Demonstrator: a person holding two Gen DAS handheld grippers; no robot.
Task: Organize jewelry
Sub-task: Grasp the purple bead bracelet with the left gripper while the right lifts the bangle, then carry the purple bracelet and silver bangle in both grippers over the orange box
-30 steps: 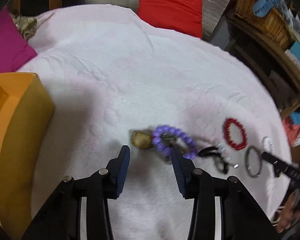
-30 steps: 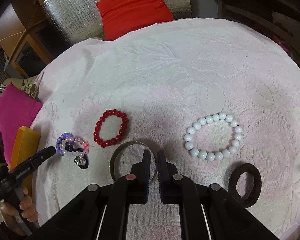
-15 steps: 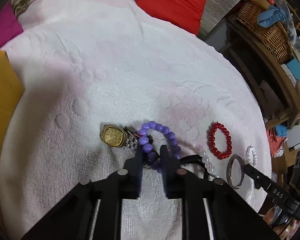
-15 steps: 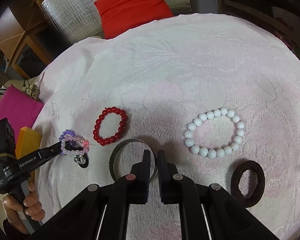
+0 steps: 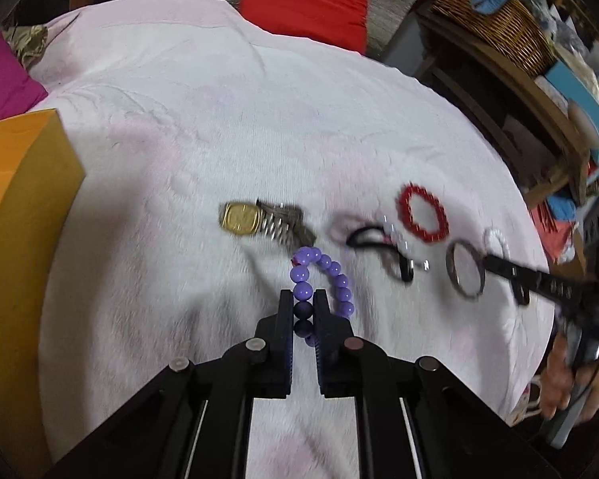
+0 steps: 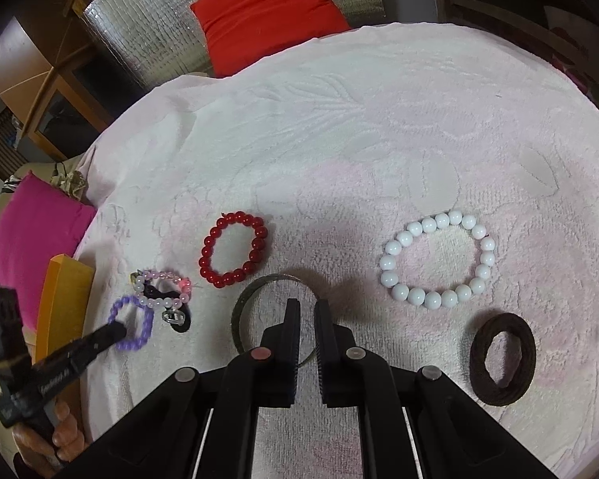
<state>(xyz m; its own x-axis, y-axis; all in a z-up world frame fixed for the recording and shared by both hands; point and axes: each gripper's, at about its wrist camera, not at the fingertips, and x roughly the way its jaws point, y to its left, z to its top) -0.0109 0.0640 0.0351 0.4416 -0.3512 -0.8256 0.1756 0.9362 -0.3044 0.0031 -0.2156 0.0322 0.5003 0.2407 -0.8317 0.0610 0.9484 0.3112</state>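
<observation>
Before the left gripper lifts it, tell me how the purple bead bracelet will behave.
The purple bead bracelet is separate round beads, so it probably dangles limply. The left gripper clamps only one or two glossy beads, so it might slip out. Dropped on the towel, it should barely roll.

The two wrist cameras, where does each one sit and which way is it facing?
Left wrist: on the left gripper, looking down its jaws, shut on the purple bracelet; the gold watch lies beyond; the right gripper's hand shows.
Right wrist: on the right gripper, jaws shut over the metal bangle; the left gripper's hand shows.
Shared: the red bracelet, bangle, purple bracelet.
</observation>
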